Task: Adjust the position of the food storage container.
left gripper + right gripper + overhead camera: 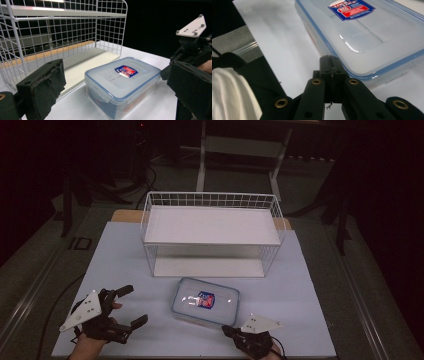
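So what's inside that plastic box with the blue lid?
The lid is shut on the box and cloudy, with a red and blue sticker on top. Through the side something dark and a bit of red shows, but I cannot tell what.

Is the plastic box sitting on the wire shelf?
No, the plastic box sits on the white table, in front of the wire shelf.

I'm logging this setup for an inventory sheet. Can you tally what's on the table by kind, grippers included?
Clear plastic container with blue-rimmed lid: 1
White wire rack with two shelves: 1
Hand-held grippers: 2, the left gripper open and the right gripper shut on nothing, its tip at the container's edge
Total: 4
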{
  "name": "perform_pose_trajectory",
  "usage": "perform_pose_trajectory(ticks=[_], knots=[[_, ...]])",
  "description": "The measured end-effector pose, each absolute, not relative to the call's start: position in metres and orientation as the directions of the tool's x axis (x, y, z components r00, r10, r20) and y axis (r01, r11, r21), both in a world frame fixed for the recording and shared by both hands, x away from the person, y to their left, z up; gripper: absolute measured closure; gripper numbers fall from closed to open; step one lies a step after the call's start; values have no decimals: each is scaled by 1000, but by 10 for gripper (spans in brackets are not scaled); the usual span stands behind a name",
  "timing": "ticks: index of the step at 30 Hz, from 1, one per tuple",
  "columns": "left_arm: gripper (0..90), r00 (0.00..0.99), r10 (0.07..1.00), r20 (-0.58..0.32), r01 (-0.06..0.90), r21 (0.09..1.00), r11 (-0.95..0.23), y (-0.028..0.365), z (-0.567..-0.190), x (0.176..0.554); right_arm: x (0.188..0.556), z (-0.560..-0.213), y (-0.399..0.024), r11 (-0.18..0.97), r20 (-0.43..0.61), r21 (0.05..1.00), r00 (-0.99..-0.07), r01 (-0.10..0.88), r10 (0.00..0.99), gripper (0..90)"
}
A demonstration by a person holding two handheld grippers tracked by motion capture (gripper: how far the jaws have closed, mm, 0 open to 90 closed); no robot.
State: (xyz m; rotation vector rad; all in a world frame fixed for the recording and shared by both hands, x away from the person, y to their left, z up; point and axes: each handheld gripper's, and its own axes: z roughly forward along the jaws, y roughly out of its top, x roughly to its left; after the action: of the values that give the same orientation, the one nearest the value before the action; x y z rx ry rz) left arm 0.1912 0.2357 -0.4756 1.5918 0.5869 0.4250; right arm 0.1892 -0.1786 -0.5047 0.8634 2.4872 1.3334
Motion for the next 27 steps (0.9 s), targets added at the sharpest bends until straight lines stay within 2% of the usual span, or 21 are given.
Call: perform_pose_trajectory(ticks=[13,27], knots=[[14,801,594,-74,126,991,-47,234,-476,192,206,-504,-193,399,87,815,-768,421,634,900],[14,803,591,-71,127,991,-53,233,-477,192,214,-503,-196,389,84,815,-753,429,653,900]])
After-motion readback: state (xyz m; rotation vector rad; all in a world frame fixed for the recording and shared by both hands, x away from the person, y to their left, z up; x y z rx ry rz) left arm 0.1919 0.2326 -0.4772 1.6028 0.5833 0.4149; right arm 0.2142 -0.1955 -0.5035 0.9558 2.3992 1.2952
